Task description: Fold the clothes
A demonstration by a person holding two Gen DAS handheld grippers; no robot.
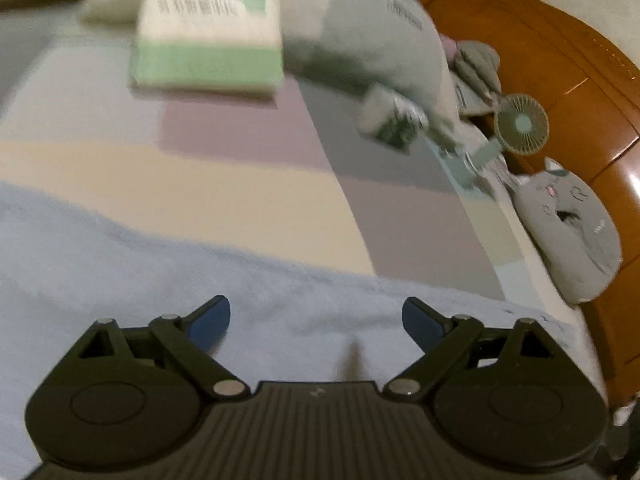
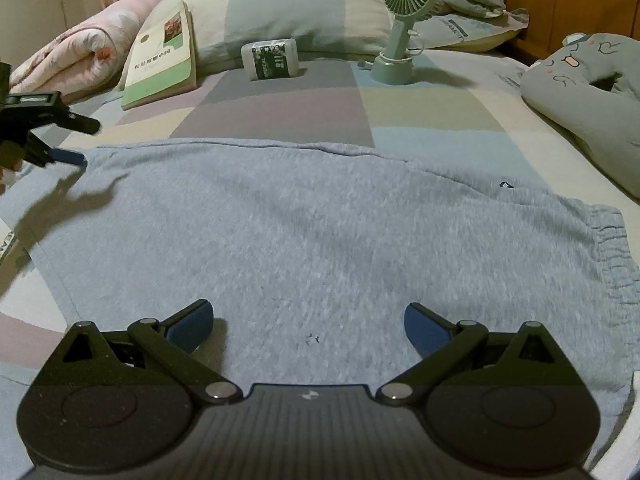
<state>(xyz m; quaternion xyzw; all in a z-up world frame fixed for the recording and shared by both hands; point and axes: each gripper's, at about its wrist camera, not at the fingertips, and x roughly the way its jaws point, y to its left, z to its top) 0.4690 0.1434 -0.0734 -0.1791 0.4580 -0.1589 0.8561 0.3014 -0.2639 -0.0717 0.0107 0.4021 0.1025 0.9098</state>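
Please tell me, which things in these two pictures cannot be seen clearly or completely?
- Book title: left wrist view, motion blur.
- Grey garment, near edge: right wrist view, behind the right gripper.
- Cat cushion: cut off by the right edge.
- Left gripper: cut off by the left edge.

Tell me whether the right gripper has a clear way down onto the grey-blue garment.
Probably yes: the right gripper hangs open directly over the flat grey-blue garment, with nothing between its fingers and the cloth.
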